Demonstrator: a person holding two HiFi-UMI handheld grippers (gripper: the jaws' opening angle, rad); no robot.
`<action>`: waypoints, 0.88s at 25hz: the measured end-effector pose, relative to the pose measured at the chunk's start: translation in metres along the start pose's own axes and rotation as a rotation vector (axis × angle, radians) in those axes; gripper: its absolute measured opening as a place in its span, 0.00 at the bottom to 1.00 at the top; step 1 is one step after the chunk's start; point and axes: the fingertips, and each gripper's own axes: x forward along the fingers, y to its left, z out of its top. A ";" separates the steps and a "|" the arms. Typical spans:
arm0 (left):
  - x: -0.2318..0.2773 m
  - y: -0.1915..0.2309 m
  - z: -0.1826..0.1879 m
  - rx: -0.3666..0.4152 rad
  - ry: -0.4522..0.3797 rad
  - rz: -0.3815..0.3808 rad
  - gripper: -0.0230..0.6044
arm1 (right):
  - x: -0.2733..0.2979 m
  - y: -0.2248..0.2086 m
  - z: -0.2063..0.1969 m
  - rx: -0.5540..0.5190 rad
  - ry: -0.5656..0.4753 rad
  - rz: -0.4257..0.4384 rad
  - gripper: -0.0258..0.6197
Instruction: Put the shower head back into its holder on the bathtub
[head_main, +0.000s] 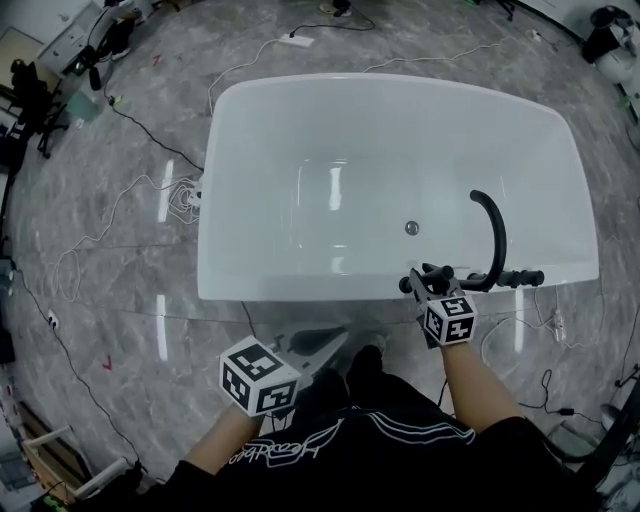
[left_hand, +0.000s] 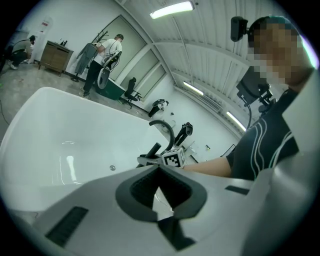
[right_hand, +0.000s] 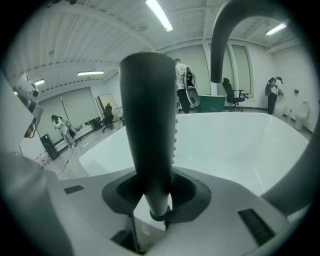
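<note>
The black shower head (right_hand: 149, 125) stands upright between the pads of my right gripper (right_hand: 152, 200), which is shut on its handle. In the head view that gripper (head_main: 420, 283) is at the near rim of the white bathtub (head_main: 400, 85), just left of the black faucet fitting (head_main: 520, 278) and its curved spout (head_main: 497, 235). The spout (right_hand: 225, 40) arches over the shower head at the upper right. My left gripper (head_main: 335, 340) hangs in front of the tub's near wall, shut and empty. From the left gripper (left_hand: 160, 170) I see the shower head (left_hand: 153, 149) and the spout (left_hand: 165, 127).
White and black cables (head_main: 150, 185) run over the grey marble floor to the left of the tub, with more cables (head_main: 545, 325) at the right. A person (left_hand: 102, 57) stands beyond the tub's far side, near office chairs (left_hand: 131, 89).
</note>
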 end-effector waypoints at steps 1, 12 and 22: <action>-0.001 0.001 0.001 0.001 -0.002 -0.001 0.04 | 0.003 0.001 -0.004 -0.011 0.016 0.000 0.23; -0.012 0.010 0.000 0.010 0.012 0.011 0.04 | 0.020 0.021 -0.027 -0.153 0.110 0.005 0.23; -0.024 -0.004 0.017 0.128 0.001 -0.036 0.04 | -0.025 0.027 0.010 -0.175 0.011 -0.049 0.34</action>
